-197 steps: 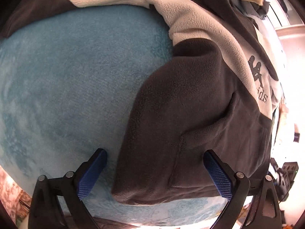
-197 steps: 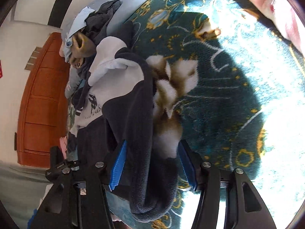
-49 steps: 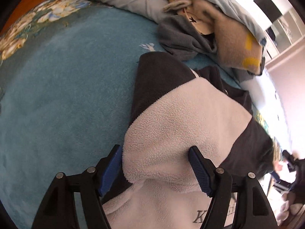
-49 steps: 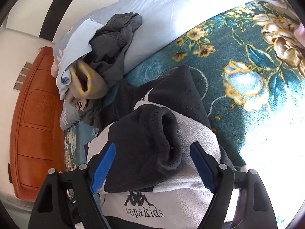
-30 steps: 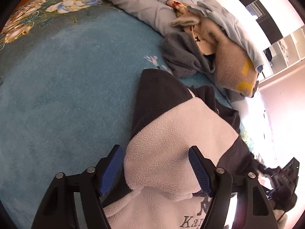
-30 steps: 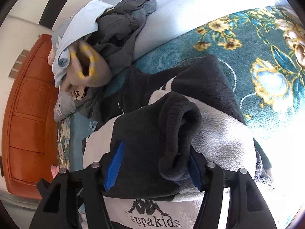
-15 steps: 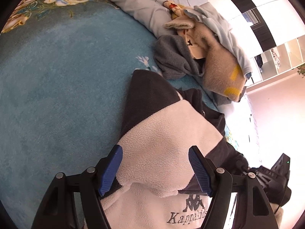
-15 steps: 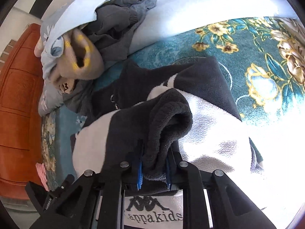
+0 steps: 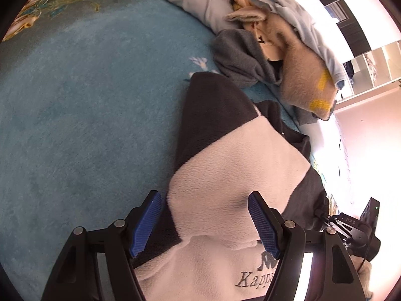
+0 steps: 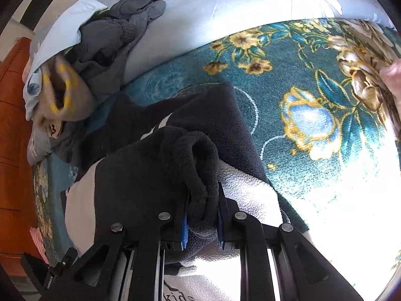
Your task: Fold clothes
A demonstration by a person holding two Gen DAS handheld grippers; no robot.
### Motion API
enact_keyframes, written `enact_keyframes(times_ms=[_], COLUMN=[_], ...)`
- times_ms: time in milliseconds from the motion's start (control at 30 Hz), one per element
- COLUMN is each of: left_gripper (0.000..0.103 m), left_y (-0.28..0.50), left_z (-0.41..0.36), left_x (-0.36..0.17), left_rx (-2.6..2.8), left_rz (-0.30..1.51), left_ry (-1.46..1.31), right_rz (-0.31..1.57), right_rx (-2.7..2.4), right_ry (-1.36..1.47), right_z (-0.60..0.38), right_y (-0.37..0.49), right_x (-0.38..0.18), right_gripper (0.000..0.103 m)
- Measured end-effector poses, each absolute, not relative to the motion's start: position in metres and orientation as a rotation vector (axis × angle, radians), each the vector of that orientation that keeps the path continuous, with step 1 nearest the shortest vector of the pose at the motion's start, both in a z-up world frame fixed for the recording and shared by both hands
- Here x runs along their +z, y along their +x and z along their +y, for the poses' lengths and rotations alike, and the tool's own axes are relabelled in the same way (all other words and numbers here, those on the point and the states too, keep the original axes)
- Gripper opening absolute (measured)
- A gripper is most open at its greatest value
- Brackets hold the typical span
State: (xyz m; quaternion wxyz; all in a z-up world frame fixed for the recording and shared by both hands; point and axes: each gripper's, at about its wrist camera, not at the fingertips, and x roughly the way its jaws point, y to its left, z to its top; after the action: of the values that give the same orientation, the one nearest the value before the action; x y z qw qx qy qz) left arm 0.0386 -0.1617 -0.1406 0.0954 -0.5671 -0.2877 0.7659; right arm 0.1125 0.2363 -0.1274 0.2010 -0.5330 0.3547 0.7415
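Observation:
A black and white Kappa fleece jacket [image 9: 225, 165] lies partly folded on a teal flowered blanket [image 9: 82, 115]. My left gripper [image 9: 205, 223] is open, its blue pads either side of a white fold of the jacket. My right gripper [image 10: 201, 219] is shut on the jacket's dark sleeve cuff [image 10: 198, 165], which bunches up between the pads. The jacket also fills the lower left of the right wrist view [image 10: 140, 180]. The right gripper shows at the lower right of the left wrist view [image 9: 351, 228].
A heap of other clothes [image 9: 280, 57], grey, tan and light blue, lies behind the jacket against a pale flowered pillow [image 10: 225, 20]. An orange wooden headboard [image 10: 12, 125] stands on the left. Bright sunlight washes out the blanket at the right [image 10: 338, 213].
My right gripper has closed on the dark sleeve cuff, from wide open a second ago. My left gripper stays open over the white fold, and the view has shifted slightly.

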Motion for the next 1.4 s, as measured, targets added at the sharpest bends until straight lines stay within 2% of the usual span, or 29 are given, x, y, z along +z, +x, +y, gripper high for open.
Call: enact_keyframes(times_ms=[167, 267, 333, 400, 733, 933, 1100, 1233, 1400], left_gripper=[0.075, 0.075, 0.075, 0.075, 0.075, 0.075, 0.075, 0.075, 0.075], left_y=[0.044, 0.049, 0.054, 0.059, 0.100, 0.126, 0.145, 0.162, 0.182], left_z=[-0.170, -0.170, -0.170, -0.170, -0.178, -0.177, -0.172, -0.169, -0.174], left_x=[-0.151, -0.153, -0.153, -0.152, -0.154, -0.154, -0.161, -0.165, -0.175], left_rx=[2.232, 2.204, 2.207, 2.217, 2.235, 2.196, 2.081, 1.970, 1.786], left_rz=[-0.953, -0.979, -0.963, -0.936, -0.741, -0.627, -0.647, -0.668, -0.807], left_ry=[-1.705, -1.708, -1.717, -1.729, -1.860, -1.901, -1.959, -1.969, -1.978], right_rz=[0.953, 0.919, 0.911, 0.917, 1.075, 1.211, 1.306, 1.450, 1.575], right_rx=[2.155, 2.242, 2.298, 2.332, 2.313, 2.240, 2.234, 2.259, 2.299], right_ry=[-1.529, -1.531, -1.509, -1.484, -1.556, -1.433, -1.401, -1.440, -1.532], right_z=[0.235, 0.234, 0.237, 0.242, 0.234, 0.251, 0.253, 0.244, 0.227], right_y=[0.113, 0.124, 0.140, 0.163, 0.291, 0.342, 0.360, 0.363, 0.368], right_x=[-0.114, -0.101, -0.094, -0.090, -0.131, -0.145, -0.154, -0.161, -0.167], right_gripper=[0.020, 0.026, 0.037, 0.042, 0.043, 0.046, 0.047, 0.047, 0.047])
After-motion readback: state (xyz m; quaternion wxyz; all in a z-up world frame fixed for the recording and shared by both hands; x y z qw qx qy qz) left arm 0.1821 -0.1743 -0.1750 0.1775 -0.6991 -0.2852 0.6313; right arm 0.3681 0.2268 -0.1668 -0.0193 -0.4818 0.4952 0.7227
